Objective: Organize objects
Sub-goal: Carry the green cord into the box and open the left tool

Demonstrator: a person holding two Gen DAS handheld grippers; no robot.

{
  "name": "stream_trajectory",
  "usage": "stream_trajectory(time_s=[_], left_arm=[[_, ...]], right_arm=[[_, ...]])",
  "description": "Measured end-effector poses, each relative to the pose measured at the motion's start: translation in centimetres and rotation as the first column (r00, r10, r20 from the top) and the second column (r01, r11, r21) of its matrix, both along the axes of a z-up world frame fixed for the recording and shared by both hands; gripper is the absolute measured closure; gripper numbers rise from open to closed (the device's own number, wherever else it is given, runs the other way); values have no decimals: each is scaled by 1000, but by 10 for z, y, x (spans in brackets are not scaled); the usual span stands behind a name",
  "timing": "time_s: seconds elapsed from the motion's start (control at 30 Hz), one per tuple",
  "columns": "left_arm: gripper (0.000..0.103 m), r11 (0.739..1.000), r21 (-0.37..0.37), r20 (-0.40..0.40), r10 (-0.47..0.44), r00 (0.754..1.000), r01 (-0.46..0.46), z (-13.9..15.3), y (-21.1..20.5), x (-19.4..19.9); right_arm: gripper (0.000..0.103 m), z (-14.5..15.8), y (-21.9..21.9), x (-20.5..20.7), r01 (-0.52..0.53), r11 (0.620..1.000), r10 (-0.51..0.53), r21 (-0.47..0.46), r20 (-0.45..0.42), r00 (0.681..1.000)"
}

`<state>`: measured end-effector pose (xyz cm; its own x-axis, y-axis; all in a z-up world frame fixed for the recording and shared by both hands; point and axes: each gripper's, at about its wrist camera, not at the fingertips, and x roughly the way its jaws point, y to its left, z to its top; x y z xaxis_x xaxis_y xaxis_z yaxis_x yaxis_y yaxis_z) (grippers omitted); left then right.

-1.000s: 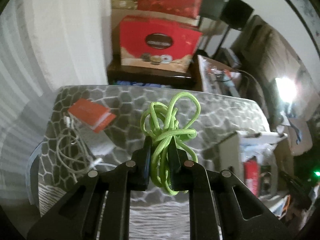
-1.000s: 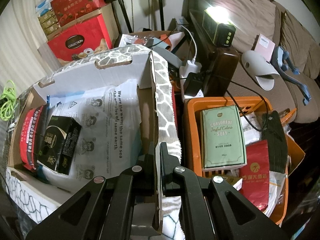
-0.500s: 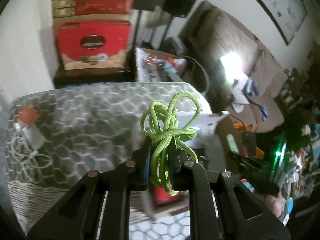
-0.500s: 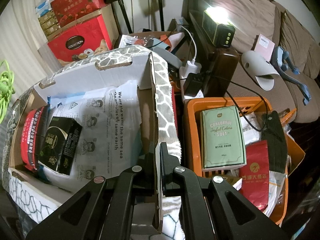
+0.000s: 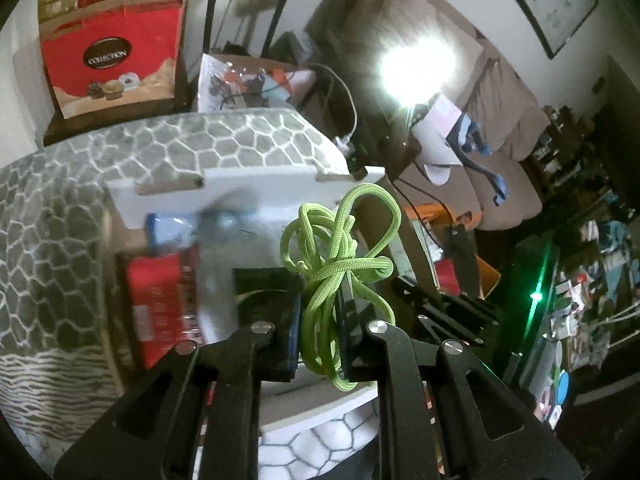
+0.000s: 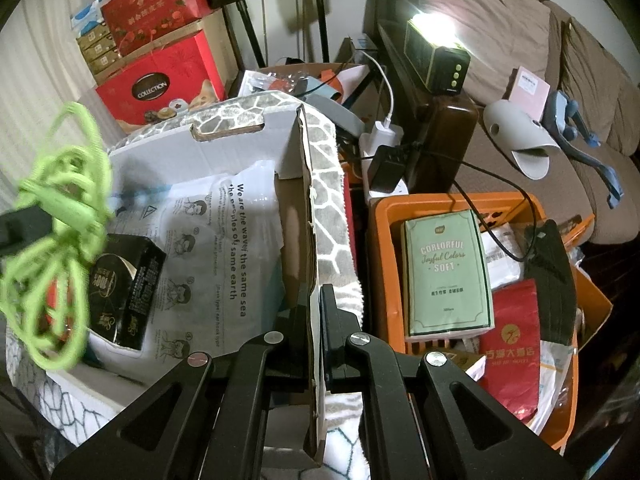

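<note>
My left gripper (image 5: 320,312) is shut on a tangled bundle of lime-green cord (image 5: 340,256) and holds it above the open white cardboard box (image 5: 248,184). The cord also shows at the left of the right wrist view (image 6: 60,220), over the box. My right gripper (image 6: 314,312) is shut on the box's right side flap (image 6: 308,216), which stands upright between its fingers. Inside the box lie a printed plastic bag (image 6: 224,248), a black carton (image 6: 128,284) and a red packet (image 5: 156,300).
An orange crate (image 6: 380,248) with a green pack (image 6: 448,272) and red bag stands right of the box. A red gift box (image 6: 160,84), a power strip with cables (image 6: 384,148), a bright lamp (image 6: 436,56) and a sofa (image 6: 520,20) lie behind.
My left gripper has swung right with the green cord, from over the patterned cover to above the open box. The right gripper has kept its hold on the flap.
</note>
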<state>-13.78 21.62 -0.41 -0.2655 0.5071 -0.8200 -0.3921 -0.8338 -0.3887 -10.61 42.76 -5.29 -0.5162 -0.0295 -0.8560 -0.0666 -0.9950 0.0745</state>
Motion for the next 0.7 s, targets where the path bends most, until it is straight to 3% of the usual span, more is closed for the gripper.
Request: stream_trajectory(time_s=[0.43,0.63,0.7], left_arm=[[88,1000,11,53,18,998,-19,-32,32,4],[80,1000,1,69,-9,998,9,-37,40,6],[72,1000,13,55,3,998,-3,-31,35,5]], right_arm=[[100,0,0,0,1,1000,-1,-1,0,1000],[100,0,0,0,1,1000,-1,-1,0,1000],[100,0,0,0,0,1000,0,0,1,1000]])
